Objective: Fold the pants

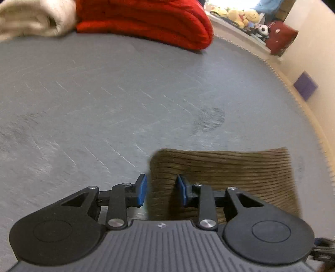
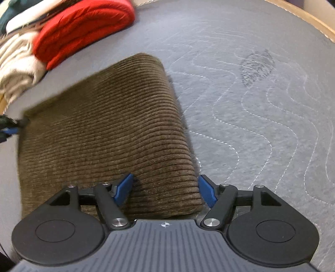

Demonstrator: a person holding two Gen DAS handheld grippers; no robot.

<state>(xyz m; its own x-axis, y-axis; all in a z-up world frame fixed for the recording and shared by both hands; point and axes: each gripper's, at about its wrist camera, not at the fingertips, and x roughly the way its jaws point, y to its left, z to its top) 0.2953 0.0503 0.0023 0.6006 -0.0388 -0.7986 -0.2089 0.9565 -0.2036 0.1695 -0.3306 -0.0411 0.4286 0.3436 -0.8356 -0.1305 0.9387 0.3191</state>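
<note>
The brown corduroy pants (image 2: 104, 134) lie folded into a compact rectangle on the grey quilted mattress (image 2: 251, 125). My right gripper (image 2: 165, 189) is open over the near right corner of the fold, its blue pads astride the edge. In the left wrist view the pants (image 1: 226, 169) lie at lower right. My left gripper (image 1: 161, 190) is open with the near left corner of the fold between its blue pads. The left gripper's tip shows at the far left edge of the right wrist view (image 2: 8, 129).
A folded red blanket (image 1: 146, 21) and a cream blanket (image 1: 31, 18) lie at the back of the mattress (image 1: 104, 94). The red blanket (image 2: 83, 27) also shows in the right wrist view. Stuffed toys (image 1: 240, 14) and a red case (image 1: 280, 37) sit on a ledge at right.
</note>
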